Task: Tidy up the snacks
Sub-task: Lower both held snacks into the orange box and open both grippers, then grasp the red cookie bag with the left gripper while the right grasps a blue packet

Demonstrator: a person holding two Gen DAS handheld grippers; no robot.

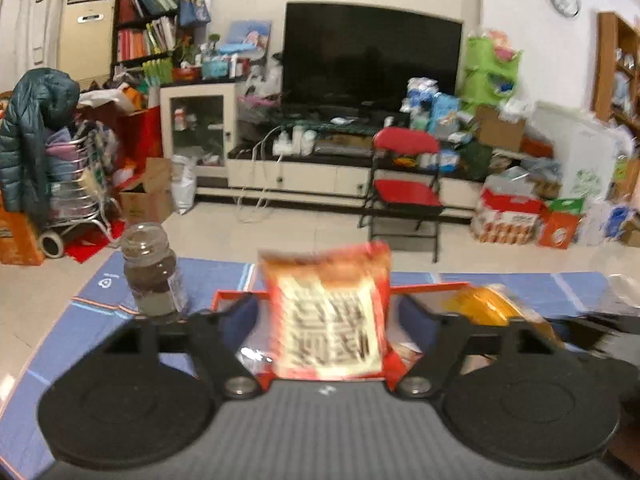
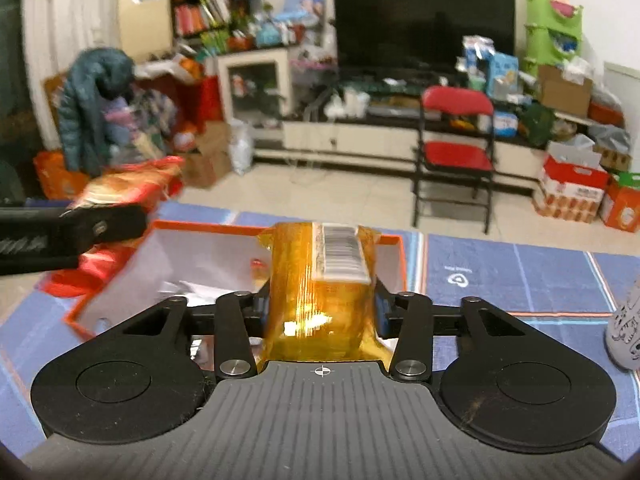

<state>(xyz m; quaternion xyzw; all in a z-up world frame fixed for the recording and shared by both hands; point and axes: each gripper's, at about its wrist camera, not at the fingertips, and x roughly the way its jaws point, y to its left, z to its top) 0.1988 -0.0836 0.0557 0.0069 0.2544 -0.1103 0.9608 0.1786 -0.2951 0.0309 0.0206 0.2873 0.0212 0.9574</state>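
Note:
A red snack bag point(image 1: 326, 320) with a white label stands upright between the wide-apart jaws of my left gripper point(image 1: 328, 312). A gap shows on each side of it, so the pads do not press it. It hangs over an orange-rimmed box point(image 1: 432, 289). My right gripper point(image 2: 320, 300) is shut on a yellow snack packet point(image 2: 320, 280) with a barcode, held over the same box point(image 2: 192, 228), which is white inside. In the right wrist view the left gripper's finger point(image 2: 100, 228) and the red bag point(image 2: 120, 184) show at the left. The yellow packet point(image 1: 484, 308) shows at the right of the left wrist view.
A clear jar point(image 1: 150, 268) with dark contents stands on the blue mat point(image 1: 216, 276) left of the box. A white patterned object point(image 2: 626, 328) sits at the mat's right edge. Beyond the table are a red folding chair point(image 1: 406, 188), a TV and cluttered floor.

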